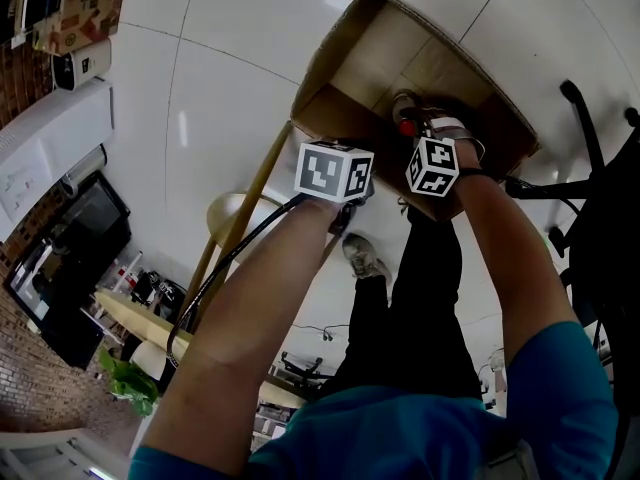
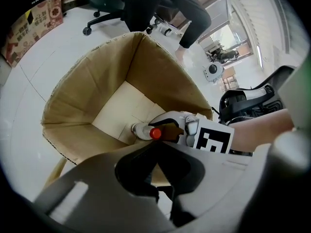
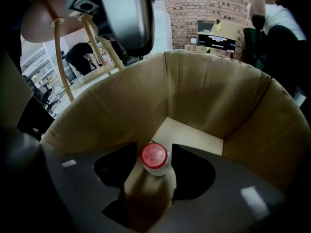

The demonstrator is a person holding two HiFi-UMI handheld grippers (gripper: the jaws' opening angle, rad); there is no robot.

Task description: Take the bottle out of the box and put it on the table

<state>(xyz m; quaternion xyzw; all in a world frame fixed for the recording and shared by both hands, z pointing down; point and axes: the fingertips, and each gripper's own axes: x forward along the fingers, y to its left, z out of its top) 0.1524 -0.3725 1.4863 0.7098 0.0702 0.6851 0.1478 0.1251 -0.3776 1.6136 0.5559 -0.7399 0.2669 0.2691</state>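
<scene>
An open cardboard box point(image 1: 355, 73) stands on the white floor. Inside it is a bottle point(image 3: 148, 186) with a red cap point(image 1: 407, 126), leaning toward my right gripper. That right gripper point(image 3: 156, 153) reaches down into the box and stands open, one jaw on each side of the bottle's neck and body. In the left gripper view the cap point(image 2: 154, 133) shows just under the right gripper point(image 2: 170, 126). My left gripper point(image 2: 155, 148) hovers over the box's near rim with nothing in it, and its tips look shut. In the head view it point(image 1: 335, 171) sits left of the right one point(image 1: 420, 130).
A wooden stool with a round top point(image 1: 232, 213) and slanted legs point(image 3: 60, 57) stands right by the box. An office chair point(image 1: 590, 158) is on the other side. Someone in dark trousers point(image 2: 167, 4) stands beyond the box, near another chair point(image 2: 104, 6).
</scene>
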